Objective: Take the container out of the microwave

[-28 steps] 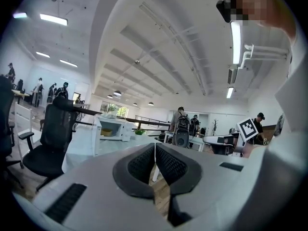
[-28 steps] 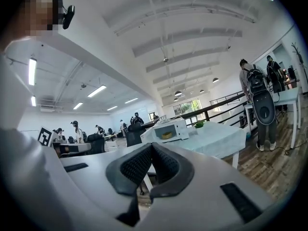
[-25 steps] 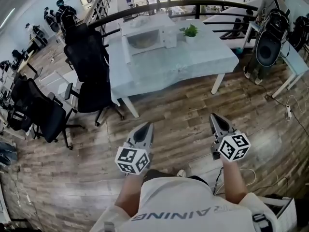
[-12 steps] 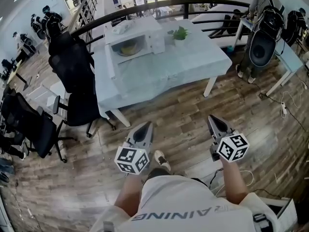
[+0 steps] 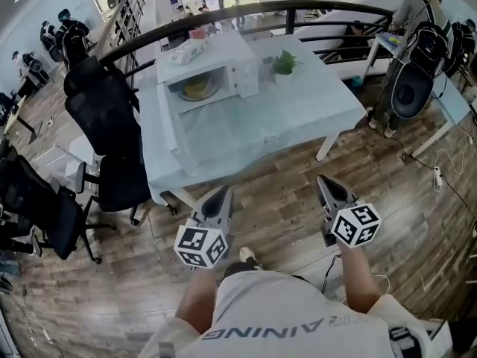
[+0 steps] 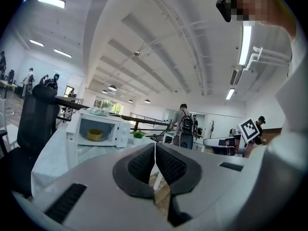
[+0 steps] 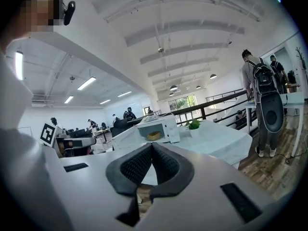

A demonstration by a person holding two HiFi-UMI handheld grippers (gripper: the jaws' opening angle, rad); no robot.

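Observation:
A white microwave stands at the far side of a white table, its door swung open to the left. Inside it sits a yellow container, which also shows as the yellow container and the yellow container in the gripper views. My left gripper and right gripper are held over the wooden floor, well short of the table. Both are shut with nothing between their fingers.
A small potted plant stands right of the microwave. Black office chairs crowd the table's left side. A person with a backpack stands at a desk on the far right. A dark railing runs behind the table.
The table and microwave have come nearer and lower in the head view as I step towards them. Both grippers keep their pose and stay shut.

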